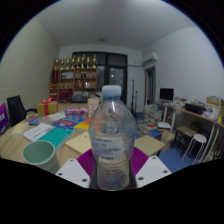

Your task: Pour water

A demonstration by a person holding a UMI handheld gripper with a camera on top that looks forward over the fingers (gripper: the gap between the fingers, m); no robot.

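the bottle (111, 140) stands upright at centre frame, its long axis vertical, set between the gripper (111, 172) fingers with the purple pads (86, 163) at either side of its lower body. the jaws look clamped on it, though contact is a judgement. the green cup (40, 154) sits at lower left, so the pour would call for tilting that way.
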